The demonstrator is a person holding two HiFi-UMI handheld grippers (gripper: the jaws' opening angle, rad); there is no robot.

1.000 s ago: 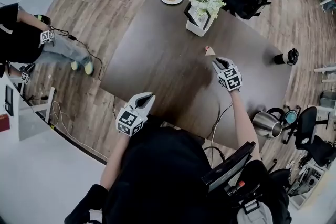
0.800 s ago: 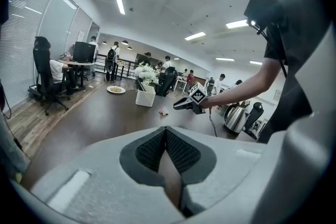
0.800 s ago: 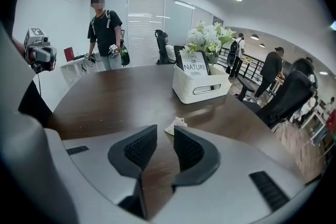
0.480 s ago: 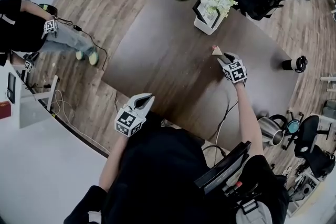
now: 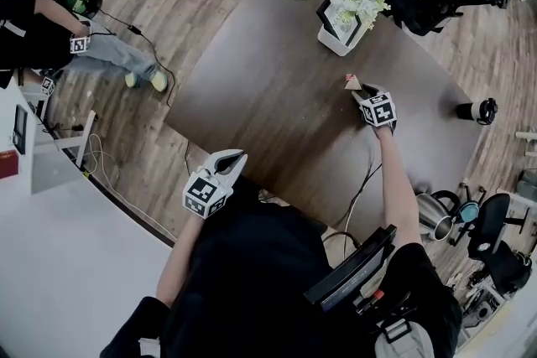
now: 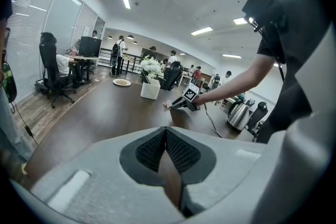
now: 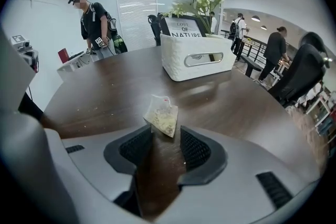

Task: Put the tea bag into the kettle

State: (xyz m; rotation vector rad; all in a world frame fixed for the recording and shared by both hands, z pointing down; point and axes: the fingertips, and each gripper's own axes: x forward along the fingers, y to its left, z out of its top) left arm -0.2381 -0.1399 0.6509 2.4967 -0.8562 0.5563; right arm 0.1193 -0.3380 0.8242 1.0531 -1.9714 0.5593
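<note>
Tea bag (image 7: 161, 114) lies near the white flower box (image 7: 197, 57), one corner between the tips of the right gripper's (image 7: 165, 134) released jaws, which have just been opening; pickup likely needs them closing on it.

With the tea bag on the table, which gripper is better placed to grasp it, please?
Right. The right gripper has just been opening its jaws with the tea bag at their tips; the left gripper is shut, far back.
</note>
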